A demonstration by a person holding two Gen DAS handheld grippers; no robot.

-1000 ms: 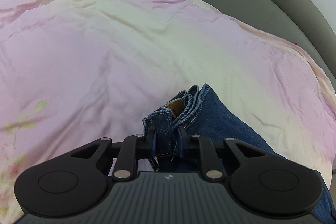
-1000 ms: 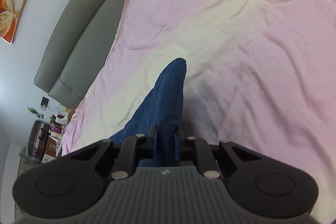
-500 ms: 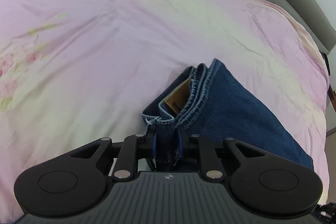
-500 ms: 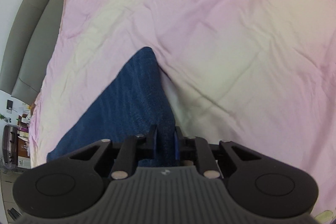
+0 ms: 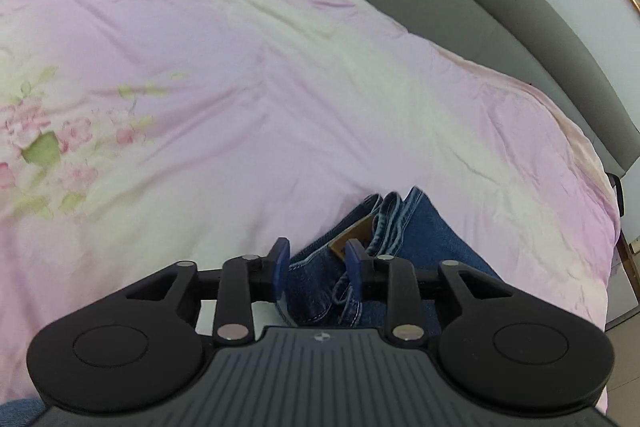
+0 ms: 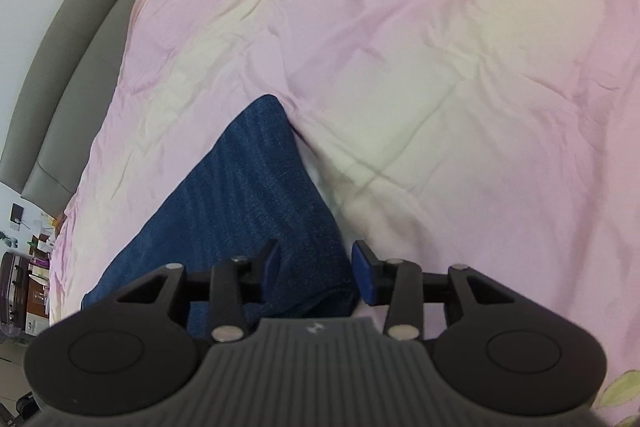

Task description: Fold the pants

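Pants (image 5: 416, 239), dark blue denim, lie folded on a pink quilt (image 5: 240, 87) spread over a bed. In the left wrist view, the waistband end sits nearest the camera, its stitched layers stacked and a brown leather patch (image 5: 354, 235) showing between them. The left claw (image 5: 316, 263) stands with its blue-padded fingers (image 5: 279, 261) spread apart, the waistband lying loose in the gap and not pinched. A floral print (image 5: 52, 143) marks the quilt at far left, and a grey padded headboard (image 5: 480, 7) curves along the far right.

In the right wrist view, the pants (image 6: 248, 195) taper to a rounded fold pointing away across the quilt (image 6: 440, 67). The right claw (image 6: 318, 267) is likewise parted, one finger (image 6: 272, 261) over the denim and the other just off its right edge above the quilt, gripping nothing. The headboard (image 6: 72, 75) runs up the left side, with cluttered shelves (image 6: 28, 267) beyond it at near left.
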